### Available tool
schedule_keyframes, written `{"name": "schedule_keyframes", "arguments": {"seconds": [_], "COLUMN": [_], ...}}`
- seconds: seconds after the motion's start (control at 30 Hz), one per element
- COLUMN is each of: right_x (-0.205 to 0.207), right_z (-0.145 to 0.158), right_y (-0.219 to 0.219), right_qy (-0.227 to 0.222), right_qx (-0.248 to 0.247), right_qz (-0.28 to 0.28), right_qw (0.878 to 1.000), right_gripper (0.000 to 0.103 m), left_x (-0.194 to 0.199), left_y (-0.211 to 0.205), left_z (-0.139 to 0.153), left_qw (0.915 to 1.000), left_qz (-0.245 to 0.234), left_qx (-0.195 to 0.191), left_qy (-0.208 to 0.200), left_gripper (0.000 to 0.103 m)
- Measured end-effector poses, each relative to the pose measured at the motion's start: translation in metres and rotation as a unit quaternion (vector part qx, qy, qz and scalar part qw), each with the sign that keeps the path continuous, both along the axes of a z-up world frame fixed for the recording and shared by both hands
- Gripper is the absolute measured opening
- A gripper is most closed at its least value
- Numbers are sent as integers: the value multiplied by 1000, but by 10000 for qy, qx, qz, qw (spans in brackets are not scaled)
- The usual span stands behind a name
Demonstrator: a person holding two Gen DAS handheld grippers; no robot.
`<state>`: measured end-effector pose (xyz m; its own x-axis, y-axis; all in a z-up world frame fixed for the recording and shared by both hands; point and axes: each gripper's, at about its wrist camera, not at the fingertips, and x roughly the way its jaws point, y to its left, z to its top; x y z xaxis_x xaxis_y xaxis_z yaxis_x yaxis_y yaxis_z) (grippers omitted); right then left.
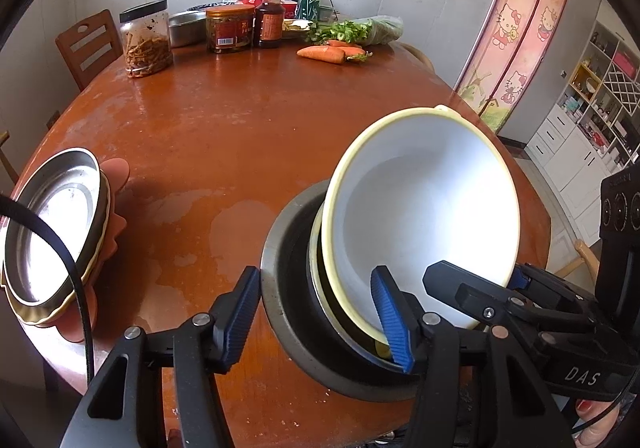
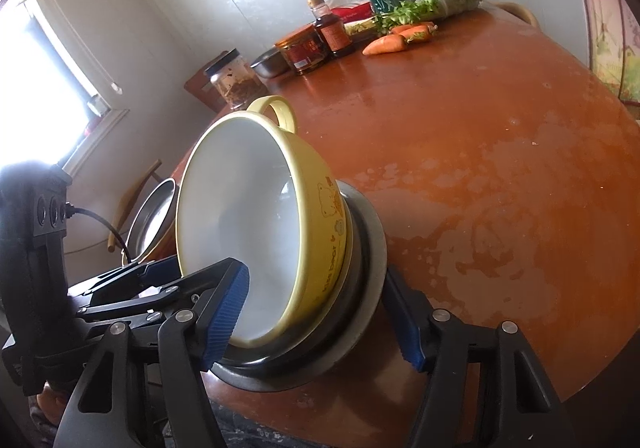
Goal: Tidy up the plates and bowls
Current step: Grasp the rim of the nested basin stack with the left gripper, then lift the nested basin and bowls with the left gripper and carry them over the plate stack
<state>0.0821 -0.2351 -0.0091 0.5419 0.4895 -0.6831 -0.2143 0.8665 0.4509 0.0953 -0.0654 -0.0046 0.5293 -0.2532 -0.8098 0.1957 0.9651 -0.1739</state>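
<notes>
Yellow outside and white inside, the handled bowl [image 1: 420,208] leans tilted in the steel bowl [image 1: 280,288], on the near right part of the wooden table [image 1: 220,128]. Your left gripper [image 1: 316,322] stands about half open across both walls: one finger is outside the steel rim, the other is inside the yellow bowl, against its white wall. Whether the pads really press, I cannot tell. At the near left edge lies a stack of plates [image 1: 52,228] with a steel one on top. Carrots [image 1: 322,53] and jars are at the far side.

From the right wrist, your right gripper [image 2: 316,320] is also about half open. Its left finger is inside the yellow bowl; its right finger is outside the steel bowl, partly hidden by the rim. If it grips or only surrounds, I cannot tell.
</notes>
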Motion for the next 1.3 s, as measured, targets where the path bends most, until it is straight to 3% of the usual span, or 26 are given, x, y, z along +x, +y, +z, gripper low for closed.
{"name": "schedule_keyframes", "arguments": {"seconds": [0.33, 0.7, 1.3], "right_x": [5, 29, 79], "right_z": [6, 33, 69], "right_y": [6, 37, 177], "right_qy": [37, -105, -279], "right_qx": [56, 76, 132], "right_qz": [-8, 168, 1243], "right_qw": [10000, 9998, 9918], "right_gripper": [69, 69, 65], "left_x": [8, 18, 16], "left_y": [10, 51, 183], "left_z": [5, 39, 72], "left_qw": [9998, 9991, 9889], "left_qz": [131, 350, 1469], "left_qx": [-72, -225, -54], "left_qy": [108, -76, -224], "left_gripper": [54, 54, 54]}}
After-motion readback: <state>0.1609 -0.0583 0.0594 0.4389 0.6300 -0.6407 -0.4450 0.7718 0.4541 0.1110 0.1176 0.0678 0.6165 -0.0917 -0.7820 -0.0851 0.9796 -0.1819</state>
